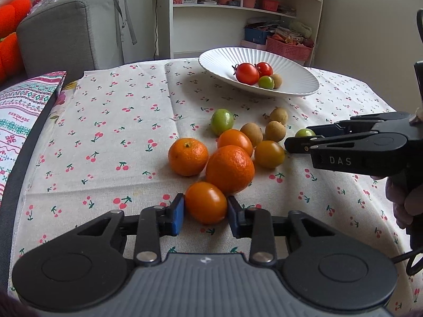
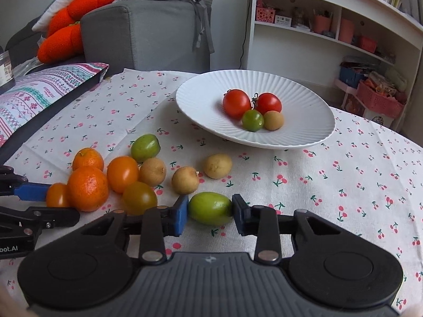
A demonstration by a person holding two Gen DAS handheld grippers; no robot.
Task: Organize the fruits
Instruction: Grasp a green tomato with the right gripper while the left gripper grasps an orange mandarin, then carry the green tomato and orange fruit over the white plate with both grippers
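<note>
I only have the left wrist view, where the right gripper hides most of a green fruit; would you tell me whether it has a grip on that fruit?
Observer: Yes, the right gripper is shut on an oval green fruit, with one pad pressing on each end.
Operator: Thank you. Is any other fruit caught between the pads?
Observer: No. The nearest one, a brownish-yellow tomato, lies outside the blue pad, and I see no contact with the green fruit.
</note>
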